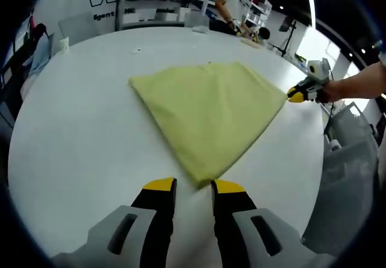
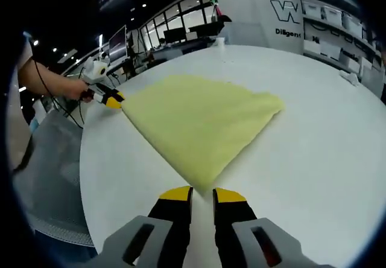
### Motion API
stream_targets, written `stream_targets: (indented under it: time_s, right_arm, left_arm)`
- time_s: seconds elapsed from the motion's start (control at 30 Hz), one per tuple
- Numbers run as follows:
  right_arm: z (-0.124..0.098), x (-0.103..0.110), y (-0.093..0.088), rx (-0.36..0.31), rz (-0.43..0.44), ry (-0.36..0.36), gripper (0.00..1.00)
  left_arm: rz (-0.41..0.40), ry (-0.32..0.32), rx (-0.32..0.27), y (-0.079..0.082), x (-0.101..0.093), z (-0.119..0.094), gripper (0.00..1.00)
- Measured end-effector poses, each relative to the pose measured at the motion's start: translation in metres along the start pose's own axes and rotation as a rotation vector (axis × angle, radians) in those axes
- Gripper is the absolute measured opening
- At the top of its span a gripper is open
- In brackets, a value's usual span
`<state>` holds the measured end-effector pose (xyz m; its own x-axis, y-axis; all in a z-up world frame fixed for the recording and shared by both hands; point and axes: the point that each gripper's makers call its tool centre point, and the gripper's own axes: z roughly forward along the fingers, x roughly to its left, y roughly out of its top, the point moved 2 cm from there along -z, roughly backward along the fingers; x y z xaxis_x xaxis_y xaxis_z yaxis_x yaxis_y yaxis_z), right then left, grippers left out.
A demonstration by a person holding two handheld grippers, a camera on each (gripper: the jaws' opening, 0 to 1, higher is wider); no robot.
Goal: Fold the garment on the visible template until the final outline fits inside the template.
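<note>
A bare forearm and hand were seen reaching in from the table's edge, holding the right gripper level at one corner of the yellow garment.

The garment lay flat on the white round table, folded to a rough triangle, its long axis running from the near corner away towards the far edge.

The left gripper was held low, jaws parted by a narrow gap, its tips just at the near corner; a grip could not be confirmed.

In the right gripper view, that gripper's jaws were likewise slightly parted just short of the pointed corner; contact could not be told.
</note>
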<state>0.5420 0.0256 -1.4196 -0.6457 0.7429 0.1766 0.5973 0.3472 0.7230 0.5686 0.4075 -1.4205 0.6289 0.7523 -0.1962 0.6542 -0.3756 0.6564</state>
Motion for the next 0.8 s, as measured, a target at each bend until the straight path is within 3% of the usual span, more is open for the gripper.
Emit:
stream_targets:
  time_s: [0.23, 0.33, 0.43, 0.8]
  right_arm:
    - [-0.014, 0.003, 0.018, -0.081, 0.038, -0.042, 0.08]
    - [-0.021, 0.010, 0.031, -0.149, 0.064, -0.075, 0.13]
    - [-0.026, 0.020, 0.033, -0.169, 0.069, -0.094, 0.18]
    - [-0.039, 0.066, 0.041, -0.255, 0.115, -0.148, 0.52]
  left_arm:
    - [0.007, 0.030, -0.084, 0.016, -0.007, -0.012, 0.27]
    - [-0.017, 0.027, -0.126, 0.022, -0.017, -0.019, 0.33]
    - [-0.023, 0.020, -0.148, 0.021, -0.030, -0.025, 0.38]
    - [-0.096, 0.058, -0.234, 0.008, -0.051, -0.067, 0.64]
